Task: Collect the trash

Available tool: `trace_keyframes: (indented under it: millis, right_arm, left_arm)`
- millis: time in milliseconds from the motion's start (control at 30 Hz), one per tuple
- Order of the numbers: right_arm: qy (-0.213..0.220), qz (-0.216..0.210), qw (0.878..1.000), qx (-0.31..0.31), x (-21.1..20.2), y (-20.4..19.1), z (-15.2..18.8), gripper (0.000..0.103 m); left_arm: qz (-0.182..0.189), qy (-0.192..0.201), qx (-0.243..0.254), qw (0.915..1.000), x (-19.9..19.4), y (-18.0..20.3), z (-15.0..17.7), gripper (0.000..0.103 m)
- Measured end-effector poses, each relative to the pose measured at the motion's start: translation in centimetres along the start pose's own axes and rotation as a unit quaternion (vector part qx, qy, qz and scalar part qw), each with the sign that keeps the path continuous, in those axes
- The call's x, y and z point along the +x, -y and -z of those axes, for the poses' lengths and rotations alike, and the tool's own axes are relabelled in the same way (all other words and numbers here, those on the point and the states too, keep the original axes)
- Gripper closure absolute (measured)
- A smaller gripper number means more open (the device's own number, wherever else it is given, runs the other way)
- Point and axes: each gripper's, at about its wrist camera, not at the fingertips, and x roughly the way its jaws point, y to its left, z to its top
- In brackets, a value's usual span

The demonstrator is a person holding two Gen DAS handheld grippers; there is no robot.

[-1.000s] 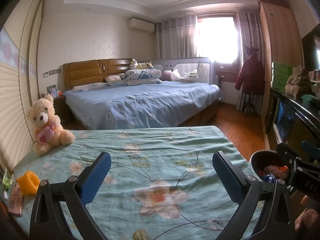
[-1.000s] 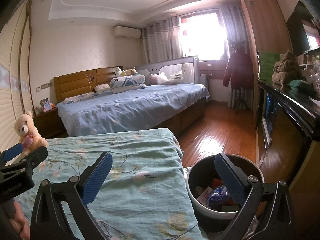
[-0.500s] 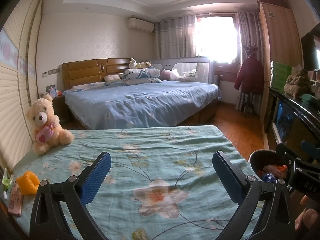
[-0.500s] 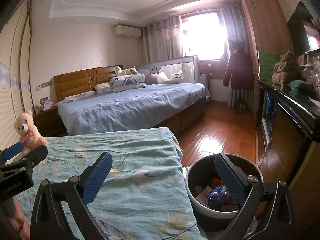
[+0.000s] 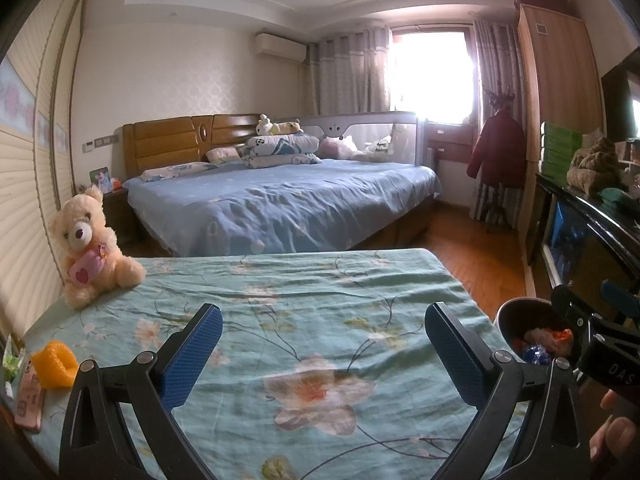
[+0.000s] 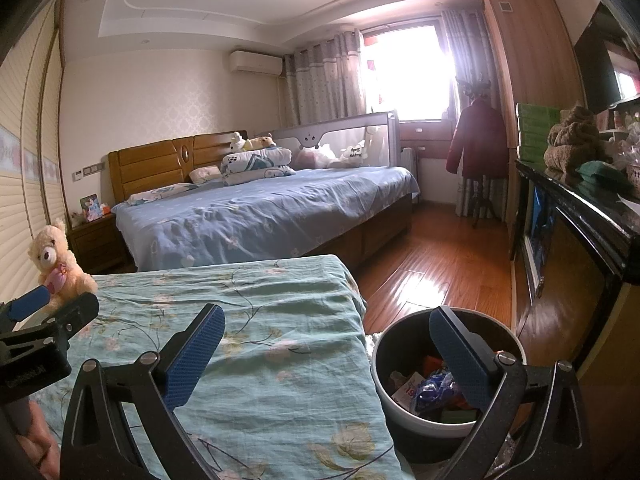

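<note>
The near bed's sheet [image 5: 280, 300] is pale teal, printed with trailing dark stems and soft pink-and-cream flowers. On it sits a cream teddy bear [image 5: 86, 244] with a pink heart-marked patch, and near it an orange object [image 5: 54, 364] beside a pink phone [image 5: 28, 396]. The far bed's cover [image 5: 288, 196] is dusty blue with faint pale blossoms — its headboard [image 5: 176, 140] is honey-brown wood. The bin [image 6: 440, 372] is dark inside with a pale outer wall, holding blue, white and orange scraps. Both grippers' pads [image 6: 192, 356] are textured blue on black frames. The floor [image 6: 436, 264] is reddish-brown — glossy planks.
</note>
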Motion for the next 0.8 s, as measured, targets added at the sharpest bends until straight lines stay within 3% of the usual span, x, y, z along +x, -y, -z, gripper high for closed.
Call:
trace_keyframes:
  millis: [800]
  right_arm:
    - [-0.001, -0.001, 1.000, 0.001, -0.15, -0.15, 0.03, 0.000]
  left_arm:
    - [0.003, -0.001, 0.005, 1.0000, 0.17, 0.04, -0.12, 0.001]
